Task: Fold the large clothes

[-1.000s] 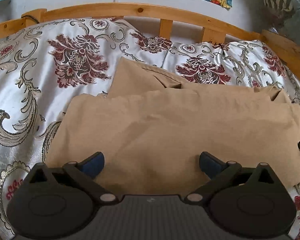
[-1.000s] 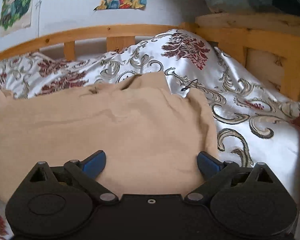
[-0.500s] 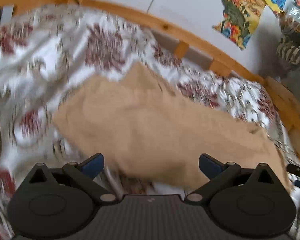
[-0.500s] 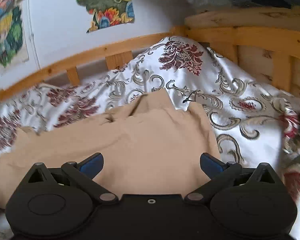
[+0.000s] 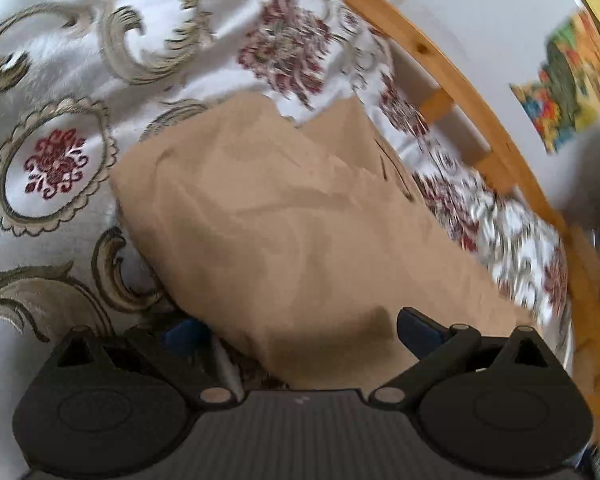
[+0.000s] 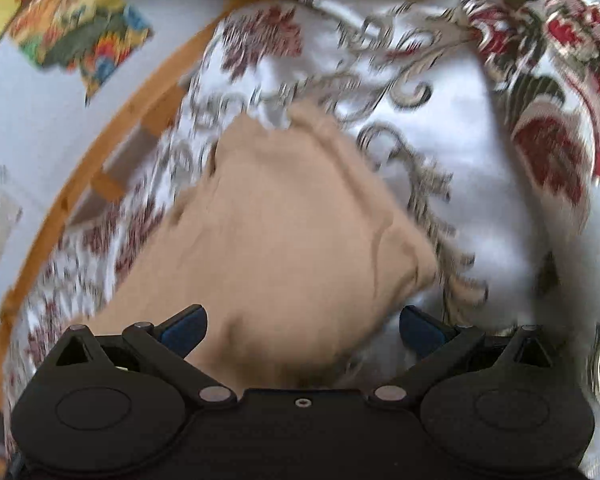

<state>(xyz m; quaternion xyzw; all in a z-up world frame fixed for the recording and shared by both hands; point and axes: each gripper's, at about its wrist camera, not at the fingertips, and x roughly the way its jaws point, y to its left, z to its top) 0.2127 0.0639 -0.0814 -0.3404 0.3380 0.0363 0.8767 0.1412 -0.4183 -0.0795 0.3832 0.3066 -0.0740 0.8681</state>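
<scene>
Garment: tan cloth (image 5: 300, 220) lying folded on the patterned bedspread (image 5: 52, 60), filling the middle of both wrist views and running down under each gripper at 6 o'clock.
Left gripper (image 5: 296, 330): spread wide, blue pads on either side of the cloth's near edge, nothing pinched; left pad partly hidden behind the cloth.
Right gripper (image 6: 302, 326): also spread wide, near edge of the tan cloth (image 6: 292, 232) lying between the pads, not gripped.
Surroundings: wooden bed rail (image 5: 440, 68) curving from 12 toward 4 o'clock in the left view, colourful wall pictures (image 5: 564, 80) beyond it.
Handling: judged soft, light and limp; likely to sag and wrinkle when lifted, and to slide easily on the shiny bedspread.
Where to hold: best at a corner or along a folded edge, catching all layers at once; left end near 9 o'clock for the left gripper, right end near 3 o'clock for the right.
Change from a second ago: both cameras tilted and swung, the left rolled toward the cloth's left end, the right toward its right end; cloth looks unmoved; both grippers as wide apart as before; views now blurred by motion.
</scene>
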